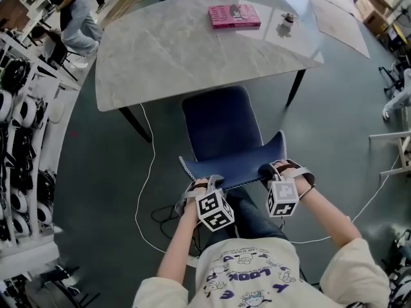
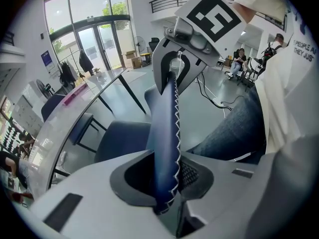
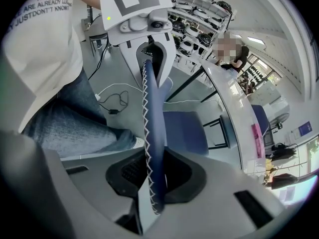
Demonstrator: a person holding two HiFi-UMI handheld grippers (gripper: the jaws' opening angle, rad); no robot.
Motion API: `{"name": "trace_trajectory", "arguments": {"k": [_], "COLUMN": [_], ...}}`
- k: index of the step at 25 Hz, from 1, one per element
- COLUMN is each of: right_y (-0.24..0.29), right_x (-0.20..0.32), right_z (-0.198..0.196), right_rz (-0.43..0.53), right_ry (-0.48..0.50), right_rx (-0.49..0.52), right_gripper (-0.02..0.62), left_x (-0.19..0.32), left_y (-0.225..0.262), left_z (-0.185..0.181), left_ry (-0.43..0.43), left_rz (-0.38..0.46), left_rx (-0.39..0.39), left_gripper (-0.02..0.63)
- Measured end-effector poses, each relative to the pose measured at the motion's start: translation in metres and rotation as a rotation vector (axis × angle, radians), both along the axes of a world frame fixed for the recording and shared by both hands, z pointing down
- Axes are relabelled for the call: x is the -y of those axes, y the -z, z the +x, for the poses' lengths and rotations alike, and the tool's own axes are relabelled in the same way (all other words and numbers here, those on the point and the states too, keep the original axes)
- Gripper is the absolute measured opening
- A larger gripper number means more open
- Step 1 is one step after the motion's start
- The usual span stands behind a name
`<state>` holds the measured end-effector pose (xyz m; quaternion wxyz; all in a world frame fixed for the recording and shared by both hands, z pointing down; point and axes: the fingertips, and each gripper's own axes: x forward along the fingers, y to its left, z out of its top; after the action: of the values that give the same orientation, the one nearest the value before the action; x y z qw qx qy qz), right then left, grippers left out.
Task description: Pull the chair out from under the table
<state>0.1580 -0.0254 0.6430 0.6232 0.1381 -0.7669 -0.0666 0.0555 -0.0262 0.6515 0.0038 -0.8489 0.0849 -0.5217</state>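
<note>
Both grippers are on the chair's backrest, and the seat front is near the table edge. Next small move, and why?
Probably draw the chair a short way straight back toward the person, both hands together. The left gripper and right gripper are each clamped on the backrest, so the grip looks ready. The seat has its far end right at the table edge, not clearly out.

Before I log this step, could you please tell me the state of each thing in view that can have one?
chair, upright, seat mostly out from under the table, its front edge at the table's rim.
left hand-held gripper, shut on the chair, at the top of its back.
right hand-held gripper, shut on the chair, at the top of its back.
book, closed, lying flat on the table.
</note>
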Motion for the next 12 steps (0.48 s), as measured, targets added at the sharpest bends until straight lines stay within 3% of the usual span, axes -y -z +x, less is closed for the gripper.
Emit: {"name": "trace_trajectory", "arguments": {"k": [12], "right_y": [-0.007], "right_x": [-0.066], "right_z": [-0.018], "right_rz": [-0.017], "right_ry": [-0.007], "right_rx": [-0.004], "right_gripper": [0.074], "left_x": [-0.063], "left_y": [-0.006], "left_z": [-0.018], "left_ry": [0.006], "left_rz": [0.007], "left_rx": [0.006], "left_gripper": [0.095]}}
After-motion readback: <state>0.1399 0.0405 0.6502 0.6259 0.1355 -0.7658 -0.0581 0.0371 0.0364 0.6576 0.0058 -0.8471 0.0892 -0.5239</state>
